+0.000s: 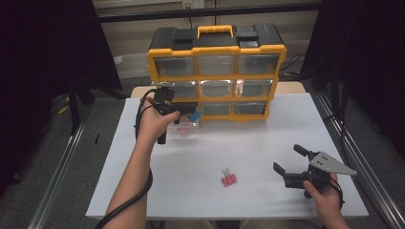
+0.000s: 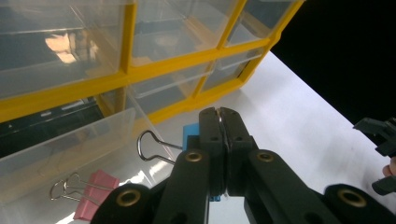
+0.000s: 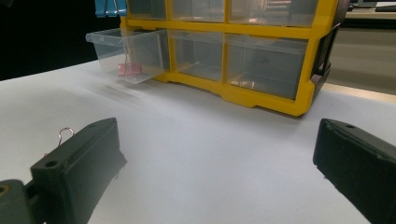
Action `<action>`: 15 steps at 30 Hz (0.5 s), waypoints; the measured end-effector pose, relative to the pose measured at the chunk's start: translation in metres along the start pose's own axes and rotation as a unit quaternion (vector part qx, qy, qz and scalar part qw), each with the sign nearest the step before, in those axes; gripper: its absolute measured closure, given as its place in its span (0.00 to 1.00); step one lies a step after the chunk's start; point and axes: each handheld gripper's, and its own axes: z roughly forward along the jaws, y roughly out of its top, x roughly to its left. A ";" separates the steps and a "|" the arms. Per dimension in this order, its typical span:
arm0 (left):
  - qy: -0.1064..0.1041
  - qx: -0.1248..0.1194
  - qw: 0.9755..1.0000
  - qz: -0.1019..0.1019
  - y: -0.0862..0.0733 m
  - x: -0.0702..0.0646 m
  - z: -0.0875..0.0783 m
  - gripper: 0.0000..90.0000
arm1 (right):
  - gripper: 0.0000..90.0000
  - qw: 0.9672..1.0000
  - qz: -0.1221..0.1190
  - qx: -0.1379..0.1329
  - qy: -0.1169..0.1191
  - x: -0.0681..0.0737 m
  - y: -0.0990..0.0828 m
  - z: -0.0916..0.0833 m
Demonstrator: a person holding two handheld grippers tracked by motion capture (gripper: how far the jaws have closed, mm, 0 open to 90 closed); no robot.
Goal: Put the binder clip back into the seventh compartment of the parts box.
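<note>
My left gripper (image 2: 219, 122) is clamped on a blue clip (image 2: 190, 136) just above the pulled-out drawer (image 2: 70, 140), where a pink clip (image 2: 93, 198) already lies, while my right gripper (image 1: 291, 162), jaws wide and empty, sits nearer the pink clips (image 1: 229, 180) on the table (image 1: 267, 133).

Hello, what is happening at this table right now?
A person is sorting binder clips into a yellow drawer cabinet. The left claw is shut on a blue clip and holds it over the pulled-out clear drawer, where a pink clip already lies. The right claw rests open near the table's front. Another pink clip waits on the table.
</note>
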 end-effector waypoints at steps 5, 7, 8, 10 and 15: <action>0.010 0.000 1.000 0.009 0.004 0.003 -0.001 0.99 | 0.01 1.000 0.000 -0.002 0.000 0.000 0.000 0.000; 0.012 0.001 1.000 0.008 0.005 0.003 -0.001 0.99 | 0.01 1.000 0.002 0.000 0.001 0.000 0.000 0.000; 0.013 -0.001 1.000 0.011 0.005 0.004 -0.001 0.99 | 0.01 1.000 0.002 0.000 0.000 0.000 0.000 -0.001; 0.015 -0.003 1.000 0.009 0.006 0.005 -0.001 0.99 | 0.01 1.000 0.003 -0.001 0.000 0.000 0.000 -0.001; 0.020 -0.006 1.000 0.009 0.007 0.008 0.000 0.99 | 0.01 1.000 0.002 0.000 0.000 -0.001 0.000 -0.001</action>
